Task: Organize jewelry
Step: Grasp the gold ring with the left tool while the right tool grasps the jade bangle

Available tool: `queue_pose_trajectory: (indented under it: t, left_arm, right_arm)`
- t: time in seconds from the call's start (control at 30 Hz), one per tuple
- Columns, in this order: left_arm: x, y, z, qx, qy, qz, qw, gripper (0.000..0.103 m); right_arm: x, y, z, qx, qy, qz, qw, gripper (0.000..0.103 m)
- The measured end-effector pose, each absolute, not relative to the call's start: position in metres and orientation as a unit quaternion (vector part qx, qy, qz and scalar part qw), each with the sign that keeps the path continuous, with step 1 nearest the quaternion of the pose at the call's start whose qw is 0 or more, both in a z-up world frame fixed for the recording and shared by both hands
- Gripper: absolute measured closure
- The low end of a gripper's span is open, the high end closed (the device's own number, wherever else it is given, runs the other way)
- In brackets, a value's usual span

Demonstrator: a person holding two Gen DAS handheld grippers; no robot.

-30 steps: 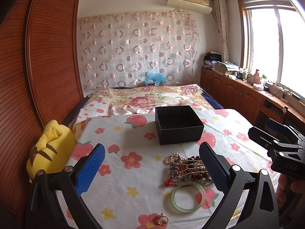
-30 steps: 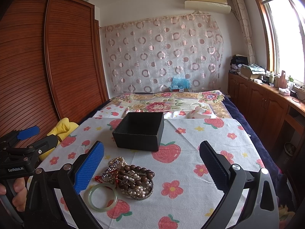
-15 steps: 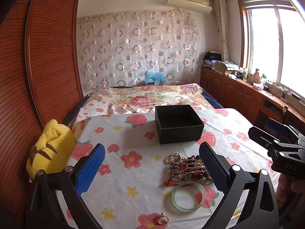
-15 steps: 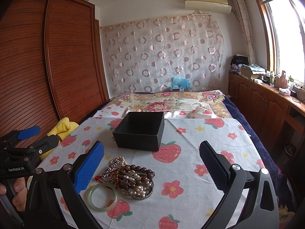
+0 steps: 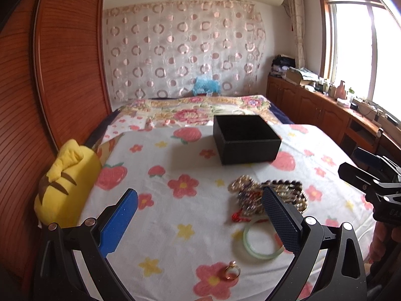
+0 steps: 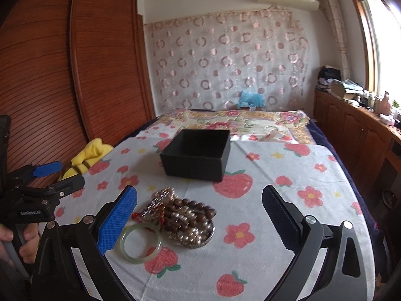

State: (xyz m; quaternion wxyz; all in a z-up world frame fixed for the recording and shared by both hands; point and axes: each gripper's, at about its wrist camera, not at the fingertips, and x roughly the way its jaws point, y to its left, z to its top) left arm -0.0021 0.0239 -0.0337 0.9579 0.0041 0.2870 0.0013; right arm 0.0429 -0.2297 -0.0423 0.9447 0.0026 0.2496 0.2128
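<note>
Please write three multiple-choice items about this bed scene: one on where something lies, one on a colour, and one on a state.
1. Where does the gold ring lie?
A. Inside the black box
B. On the floral sheet, nearer the camera than the bangle
C. On the yellow plush

2. What colour is the bangle?
A. Pale green
B. Red
C. Black

3. What state is the left hand-held gripper in?
A. Shut on the bangle
B. Shut on nothing
C. Open, holding nothing

Key: 1 B, the ring sits on the floral sheet below the bangle in the left wrist view, outside the black box. 2 A, it is a translucent pale green hoop beside the bead pile. 3 C, its fingers stand wide apart with only sheet between them.
</note>
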Motion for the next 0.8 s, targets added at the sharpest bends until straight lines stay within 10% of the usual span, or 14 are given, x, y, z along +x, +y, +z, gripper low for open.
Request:
queue_pose_trajectory:
  t: [0.43,0.8]
  left_arm:
    - [-0.003,0.041,-0.071,0.011,0.336,-0.007,0.942,0.007]
    - [-0.003,0.043,-0.091,0.012,0.366,-0.028,0.93,0.008]
  right_arm:
    - [0.049,-0.191,-0.087,-0.044,0.328,0.28,0.901,0.051]
    - [0.06,-0.155,-0.122,-0.085,0.394,0.314,0.859,0.069]
